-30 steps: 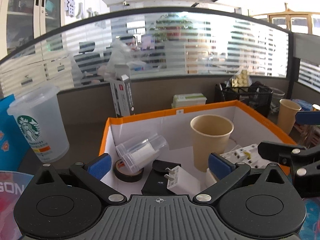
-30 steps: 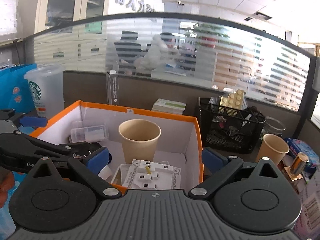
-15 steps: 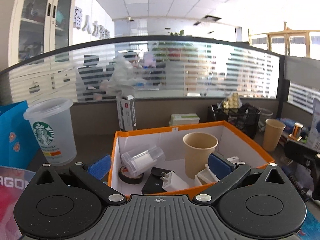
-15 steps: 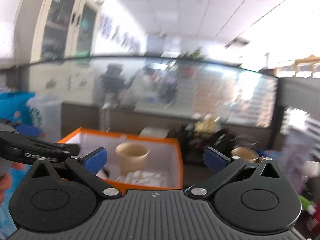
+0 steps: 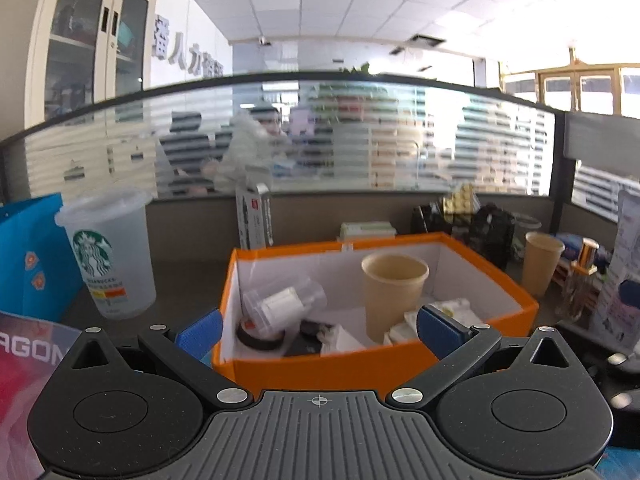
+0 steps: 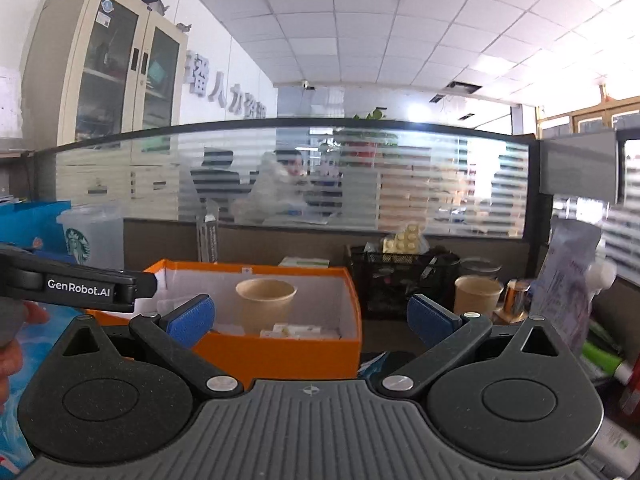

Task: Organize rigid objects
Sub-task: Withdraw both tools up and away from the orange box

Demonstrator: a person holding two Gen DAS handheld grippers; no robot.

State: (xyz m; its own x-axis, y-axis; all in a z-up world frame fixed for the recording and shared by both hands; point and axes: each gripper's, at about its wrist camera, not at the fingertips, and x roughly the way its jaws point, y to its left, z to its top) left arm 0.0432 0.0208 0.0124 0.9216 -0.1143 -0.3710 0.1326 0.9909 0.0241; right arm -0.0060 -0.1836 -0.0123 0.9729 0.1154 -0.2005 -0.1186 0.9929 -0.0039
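Note:
An orange box (image 5: 320,368) with white inside stands on the desk, also in the right wrist view (image 6: 280,350). It holds an upright paper cup (image 5: 394,294), a lying clear cup (image 5: 284,300), a black tape roll (image 5: 258,336), a white plug (image 5: 342,340) and white sockets (image 5: 448,308). My left gripper (image 5: 318,330) is open and empty, just in front of the box. My right gripper (image 6: 310,318) is open and empty, further back. The left gripper's body (image 6: 76,286) shows at the left of the right wrist view.
A Starbucks cup (image 5: 110,256) and a blue bag (image 5: 28,256) stand left of the box. A second paper cup (image 5: 540,262), a black mesh basket (image 5: 472,220) and a small brass reel (image 5: 584,252) are at the right. A packet (image 6: 568,280) stands far right.
Both grippers have pulled back and up from over the box; it now lies further off and lower. Both stay open and empty.

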